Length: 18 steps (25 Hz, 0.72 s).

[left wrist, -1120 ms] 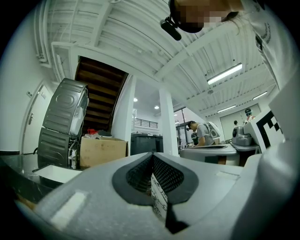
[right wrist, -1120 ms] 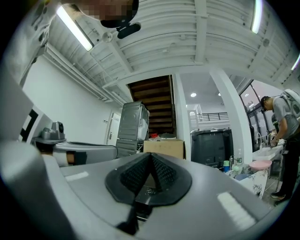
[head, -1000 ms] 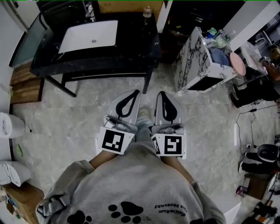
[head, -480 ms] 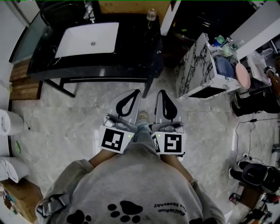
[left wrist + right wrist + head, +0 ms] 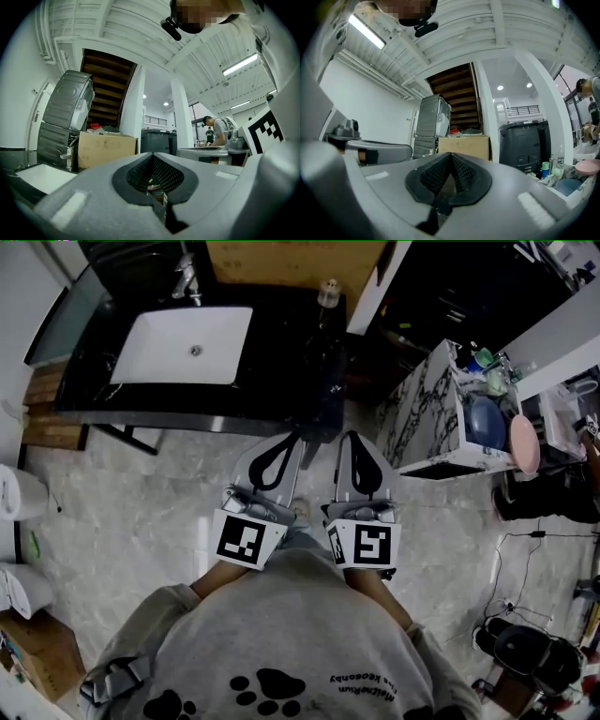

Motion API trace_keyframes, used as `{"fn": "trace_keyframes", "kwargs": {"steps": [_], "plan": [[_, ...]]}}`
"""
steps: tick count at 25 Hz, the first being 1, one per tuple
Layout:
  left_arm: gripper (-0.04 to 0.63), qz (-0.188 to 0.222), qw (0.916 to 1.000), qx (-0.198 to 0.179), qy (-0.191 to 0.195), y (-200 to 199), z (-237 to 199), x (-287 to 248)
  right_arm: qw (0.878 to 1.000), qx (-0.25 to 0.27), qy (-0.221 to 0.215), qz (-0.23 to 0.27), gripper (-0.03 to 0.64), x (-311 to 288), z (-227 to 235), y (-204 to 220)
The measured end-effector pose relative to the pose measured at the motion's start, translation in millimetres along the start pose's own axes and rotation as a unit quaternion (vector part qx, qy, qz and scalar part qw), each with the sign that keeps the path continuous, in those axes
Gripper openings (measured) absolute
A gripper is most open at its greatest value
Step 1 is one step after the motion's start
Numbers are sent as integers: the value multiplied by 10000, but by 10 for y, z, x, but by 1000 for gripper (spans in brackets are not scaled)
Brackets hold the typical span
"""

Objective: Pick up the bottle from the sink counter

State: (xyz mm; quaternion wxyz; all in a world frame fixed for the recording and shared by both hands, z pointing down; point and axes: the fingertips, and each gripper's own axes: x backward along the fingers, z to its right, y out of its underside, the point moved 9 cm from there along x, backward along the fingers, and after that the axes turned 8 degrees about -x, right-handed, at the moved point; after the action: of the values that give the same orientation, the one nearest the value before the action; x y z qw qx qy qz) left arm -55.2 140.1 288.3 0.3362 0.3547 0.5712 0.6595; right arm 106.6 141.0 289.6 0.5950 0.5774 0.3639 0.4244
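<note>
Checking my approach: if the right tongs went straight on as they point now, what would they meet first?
Probably the right end of the black sink counter, just ahead of the right tongs; the bottle stands further back. Height is unclear, so they might pass over it.

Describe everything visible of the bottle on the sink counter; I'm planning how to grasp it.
The bottle is small and pale, seemingly see-through, with a cap on top. It stands upright at the back right corner of the black counter, right of the white basin, with a brown board behind. Only the counter appears to touch it; label and contents are too small to tell.
</note>
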Motion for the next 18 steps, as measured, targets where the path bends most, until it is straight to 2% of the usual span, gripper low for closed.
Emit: {"fn": "trace_keyframes", "kwargs": {"steps": [11,18], "plan": [[2,-8,9993,-185,-338,37,-101,-551,9992,-14,-379,80,0,-543,424,8],[2,-74,9984,-256,-490,66,-130,-705,9984,-48,-561,94,0,-775,552,28]]}}
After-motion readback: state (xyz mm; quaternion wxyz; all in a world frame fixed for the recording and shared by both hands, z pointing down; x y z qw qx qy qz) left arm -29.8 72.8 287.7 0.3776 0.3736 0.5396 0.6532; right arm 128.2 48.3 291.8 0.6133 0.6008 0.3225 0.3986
